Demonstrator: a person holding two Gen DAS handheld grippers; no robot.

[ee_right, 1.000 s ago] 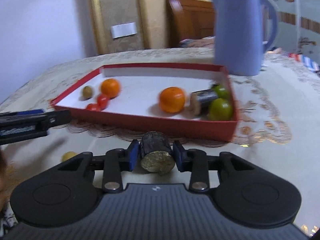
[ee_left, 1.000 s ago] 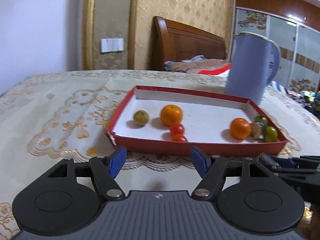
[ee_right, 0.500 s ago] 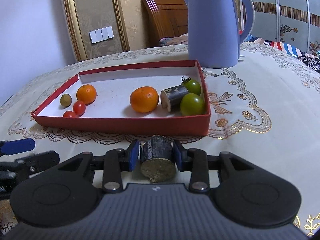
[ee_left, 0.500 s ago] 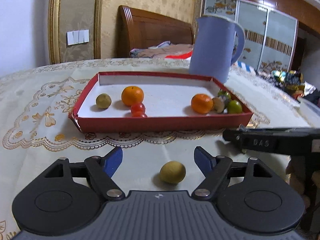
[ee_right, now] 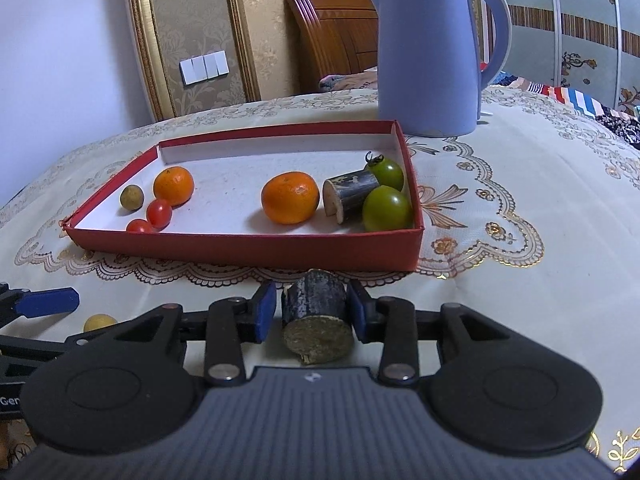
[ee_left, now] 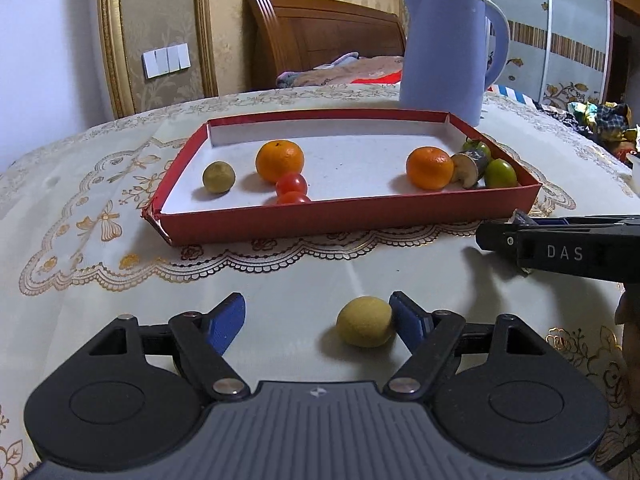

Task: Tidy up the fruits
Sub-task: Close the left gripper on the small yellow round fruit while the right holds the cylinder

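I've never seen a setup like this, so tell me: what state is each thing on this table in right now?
Left tongs: open, yellow fruit between the pads.
Yellow fruit: on the cloth, outside the tray, not gripped.
Right tongs: shut on a cane piece.
Cane piece: held, cut end facing the camera.
Tray: open-topped, holds two oranges, two red tomatoes, two green ones, an olive fruit, another cane piece.
Kettle: upright behind the tray.
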